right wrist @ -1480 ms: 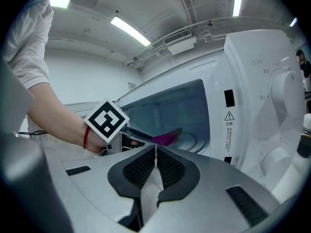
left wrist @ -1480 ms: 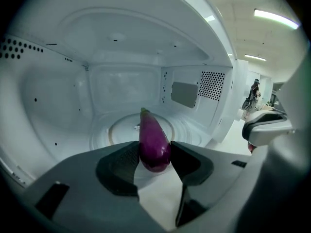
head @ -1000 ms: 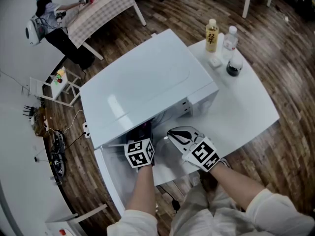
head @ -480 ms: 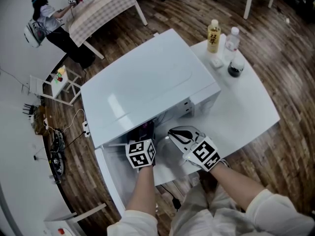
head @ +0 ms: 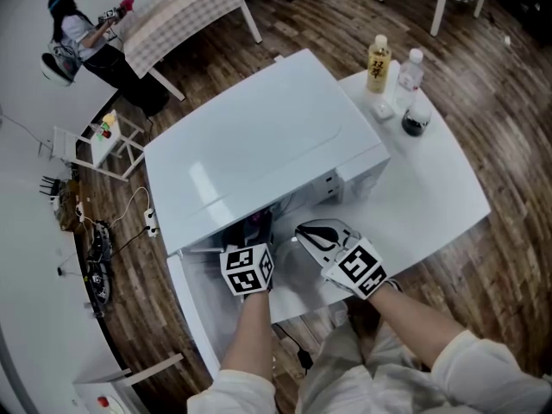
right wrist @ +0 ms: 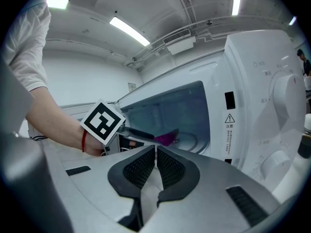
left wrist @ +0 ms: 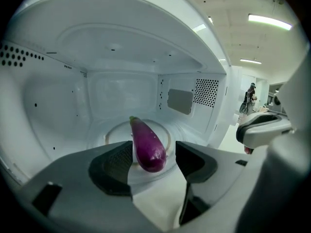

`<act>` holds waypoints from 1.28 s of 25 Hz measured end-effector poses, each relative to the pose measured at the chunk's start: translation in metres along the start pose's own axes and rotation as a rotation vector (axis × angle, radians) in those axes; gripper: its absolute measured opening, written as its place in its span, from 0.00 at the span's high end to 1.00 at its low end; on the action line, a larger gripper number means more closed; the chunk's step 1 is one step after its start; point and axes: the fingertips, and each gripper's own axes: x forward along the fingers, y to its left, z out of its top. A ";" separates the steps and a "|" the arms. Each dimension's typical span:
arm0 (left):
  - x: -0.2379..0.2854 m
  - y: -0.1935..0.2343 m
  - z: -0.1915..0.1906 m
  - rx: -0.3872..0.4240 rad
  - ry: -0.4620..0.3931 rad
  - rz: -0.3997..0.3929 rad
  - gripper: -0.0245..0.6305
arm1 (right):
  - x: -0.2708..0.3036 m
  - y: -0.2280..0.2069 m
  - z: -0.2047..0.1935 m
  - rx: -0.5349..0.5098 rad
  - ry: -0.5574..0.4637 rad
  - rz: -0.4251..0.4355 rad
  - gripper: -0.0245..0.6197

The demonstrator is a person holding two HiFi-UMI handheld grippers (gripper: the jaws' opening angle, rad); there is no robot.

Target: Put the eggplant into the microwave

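Observation:
A purple eggplant (left wrist: pixel 147 144) lies in the white microwave (head: pixel 259 145), over its glass turntable (left wrist: pixel 116 132). My left gripper (left wrist: pixel 153 157) reaches into the cavity. Its jaws are opening around the eggplant. The eggplant is close against the left pad, with a gap to the right pad. In the head view the left gripper (head: pixel 254 235) is at the microwave's mouth and the eggplant is hidden. My right gripper (right wrist: pixel 156 154) is shut with nothing in it, just outside the opening to the right (head: pixel 321 238). From its view I see the eggplant (right wrist: pixel 166 139) inside.
The microwave door (head: pixel 194 309) hangs open at the front left. On the white table (head: pixel 431 197) behind the microwave stand two bottles (head: pixel 378 63) (head: pixel 411 69) and a dark cup (head: pixel 414 121). The control panel (right wrist: pixel 262 110) is right of the opening. A person (head: pixel 78 33) stands far off.
Both grippers keep their places at the microwave's mouth. Only the person in the background has shifted a little.

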 end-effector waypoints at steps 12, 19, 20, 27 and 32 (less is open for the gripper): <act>-0.016 -0.008 0.003 -0.028 -0.025 0.009 0.56 | -0.009 0.004 0.006 -0.020 0.010 0.016 0.91; -0.030 -0.018 0.008 -0.074 -0.065 0.010 0.56 | -0.018 0.007 0.010 -0.047 0.020 0.033 0.91; -0.032 -0.020 0.009 -0.078 -0.071 0.011 0.56 | -0.020 0.007 0.011 -0.050 0.021 0.036 0.91; -0.047 -0.031 0.010 -0.112 -0.103 0.022 0.56 | -0.031 0.010 0.016 -0.062 0.025 0.056 0.91; -0.060 -0.043 0.010 -0.156 -0.142 0.014 0.65 | -0.042 0.013 0.015 -0.069 0.032 0.074 0.91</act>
